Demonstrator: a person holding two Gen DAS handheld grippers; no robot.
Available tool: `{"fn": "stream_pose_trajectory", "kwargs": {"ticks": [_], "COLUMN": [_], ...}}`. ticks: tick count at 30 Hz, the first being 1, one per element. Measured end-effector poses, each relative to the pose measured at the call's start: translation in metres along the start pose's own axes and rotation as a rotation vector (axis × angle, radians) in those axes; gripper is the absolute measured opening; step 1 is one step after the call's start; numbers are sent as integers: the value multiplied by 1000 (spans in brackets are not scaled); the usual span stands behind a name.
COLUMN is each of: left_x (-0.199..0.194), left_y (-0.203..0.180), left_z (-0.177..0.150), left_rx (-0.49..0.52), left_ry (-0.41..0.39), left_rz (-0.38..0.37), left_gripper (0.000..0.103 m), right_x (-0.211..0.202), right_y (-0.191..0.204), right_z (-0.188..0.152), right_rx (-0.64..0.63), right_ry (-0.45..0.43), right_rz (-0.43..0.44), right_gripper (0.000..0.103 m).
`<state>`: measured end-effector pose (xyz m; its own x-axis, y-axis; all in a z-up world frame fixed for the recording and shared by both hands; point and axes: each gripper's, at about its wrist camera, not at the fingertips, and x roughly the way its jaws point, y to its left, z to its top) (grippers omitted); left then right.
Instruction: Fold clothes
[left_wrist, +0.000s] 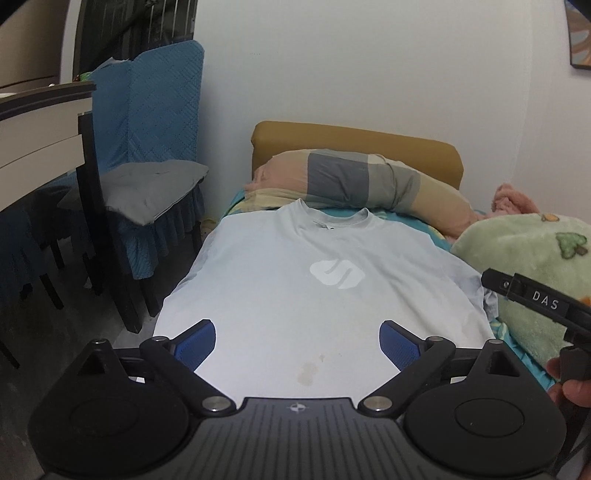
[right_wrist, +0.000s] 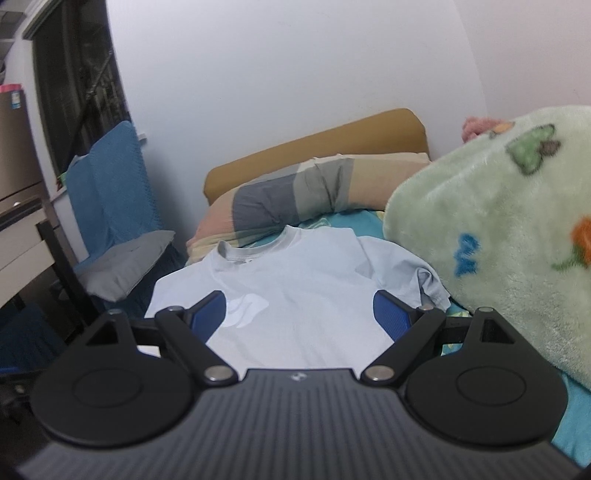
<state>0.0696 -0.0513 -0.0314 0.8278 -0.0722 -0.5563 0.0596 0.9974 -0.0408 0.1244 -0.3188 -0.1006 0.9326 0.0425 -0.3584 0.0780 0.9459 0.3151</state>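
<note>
A pale blue T-shirt (left_wrist: 295, 280) with a white chest logo lies flat, front up, on the bed, collar toward the pillow. It also shows in the right wrist view (right_wrist: 306, 295), its right sleeve bunched by the blanket. My left gripper (left_wrist: 297, 343) is open and empty above the shirt's lower part. My right gripper (right_wrist: 299, 317) is open and empty above the shirt's middle. The right gripper's body (left_wrist: 535, 302) shows at the right edge of the left wrist view.
A patchwork pillow (left_wrist: 354, 181) lies against the tan headboard (left_wrist: 354, 136). A green fleece blanket (right_wrist: 498, 229) is heaped on the bed's right side. A blue-covered chair (left_wrist: 147, 147) with a grey cushion and a desk (left_wrist: 40, 125) stand to the left.
</note>
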Motion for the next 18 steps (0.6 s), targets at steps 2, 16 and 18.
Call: {"fn": "stream_pose_trajectory", "kwargs": {"ticks": [2, 16, 18], "left_x": [5, 41, 46], "left_y": [3, 3, 1], "left_z": [-2, -22, -24], "left_rx": [-1, -10, 1], "left_ry": [12, 155, 164], "left_rz": [22, 48, 47], "left_gripper": [98, 98, 98], "right_x": [6, 74, 97], "right_y": [-5, -141, -162], "right_z": [0, 6, -3], "right_rx": [21, 659, 797], "right_ry": [1, 2, 32], "right_rz": [-12, 20, 48], "right_gripper": [88, 60, 60]}}
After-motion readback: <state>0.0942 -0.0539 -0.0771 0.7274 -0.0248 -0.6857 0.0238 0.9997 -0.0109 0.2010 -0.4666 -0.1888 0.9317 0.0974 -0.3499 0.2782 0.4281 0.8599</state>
